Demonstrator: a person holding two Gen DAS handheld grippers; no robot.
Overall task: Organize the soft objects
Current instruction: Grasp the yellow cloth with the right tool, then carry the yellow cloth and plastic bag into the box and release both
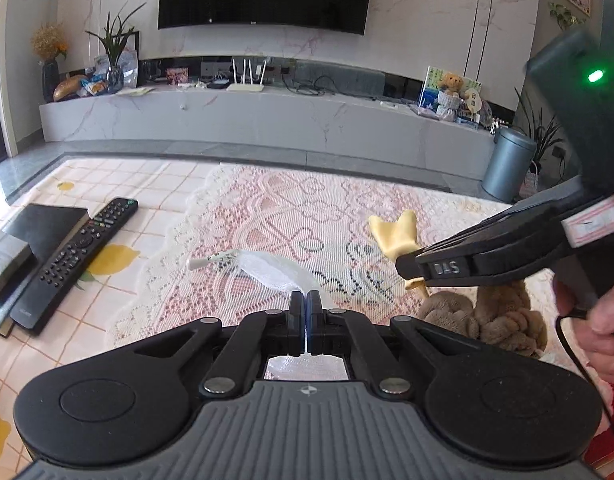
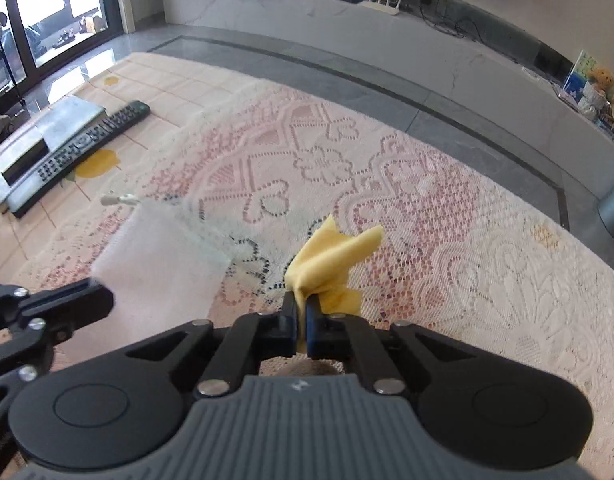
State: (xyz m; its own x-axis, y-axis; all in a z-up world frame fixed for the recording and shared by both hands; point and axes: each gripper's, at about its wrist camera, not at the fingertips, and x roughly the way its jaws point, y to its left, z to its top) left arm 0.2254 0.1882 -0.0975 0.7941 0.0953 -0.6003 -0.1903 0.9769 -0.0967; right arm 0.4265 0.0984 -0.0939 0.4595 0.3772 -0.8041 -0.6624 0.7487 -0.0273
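My left gripper (image 1: 306,298) is shut on the edge of a white mesh bag (image 1: 267,266), which hangs out in front of it over the lace cloth; the bag (image 2: 159,256) also shows at the left of the right wrist view. My right gripper (image 2: 301,304) is shut on a small yellow cloth (image 2: 331,256), whose corners stick up above the pads. In the left wrist view that gripper (image 1: 411,270) reaches in from the right with the yellow cloth (image 1: 395,234) pinched in it. A brown plush toy (image 1: 487,316) lies below it.
A white lace cloth (image 2: 427,184) covers the table. A black remote (image 1: 79,256) and a dark flat box (image 1: 47,222) lie at the left. A person's hand (image 1: 603,320) grips the right handle. A grey bin (image 1: 507,164) stands on the floor beyond.
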